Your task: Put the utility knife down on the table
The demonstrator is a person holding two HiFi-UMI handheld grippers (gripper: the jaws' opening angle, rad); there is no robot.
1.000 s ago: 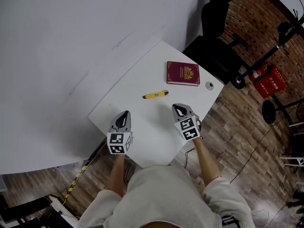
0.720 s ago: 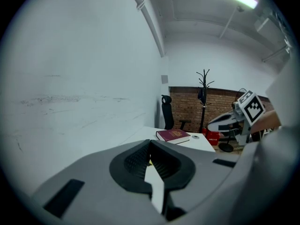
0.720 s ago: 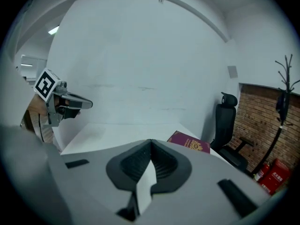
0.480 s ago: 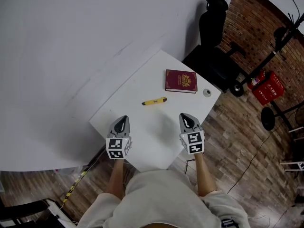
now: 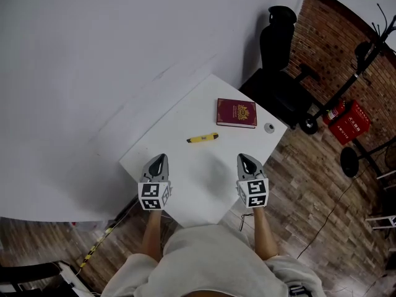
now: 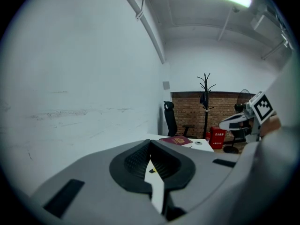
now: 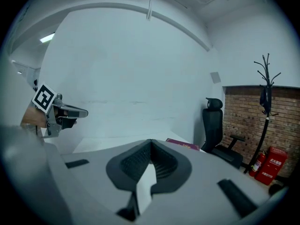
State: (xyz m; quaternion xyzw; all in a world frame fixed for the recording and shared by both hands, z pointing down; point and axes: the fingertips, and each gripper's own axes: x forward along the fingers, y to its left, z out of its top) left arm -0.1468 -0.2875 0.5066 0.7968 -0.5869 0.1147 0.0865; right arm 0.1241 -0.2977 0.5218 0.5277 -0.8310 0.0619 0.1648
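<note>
Yellow utility knife (image 5: 202, 138) with dark ends; white table (image 5: 198, 172); maroon book (image 5: 237, 112) with gold emblem; grey left gripper (image 5: 158, 159) and right gripper (image 5: 245, 159), black-and-white square markers; black chair (image 5: 278, 48); red case (image 5: 348, 117); reddish-brown brick wall (image 5: 322, 36); brown wood-plank floor (image 5: 309, 184).

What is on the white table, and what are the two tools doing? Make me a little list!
table: white
utility knife: yellow, lying flat on the table, nothing touching it
book: dark red, beyond the knife
round thing: small, grey, at the table corner beside the book
left tool: shut, empty, over the table's near side
right tool: shut, empty, over the table's near side
</note>
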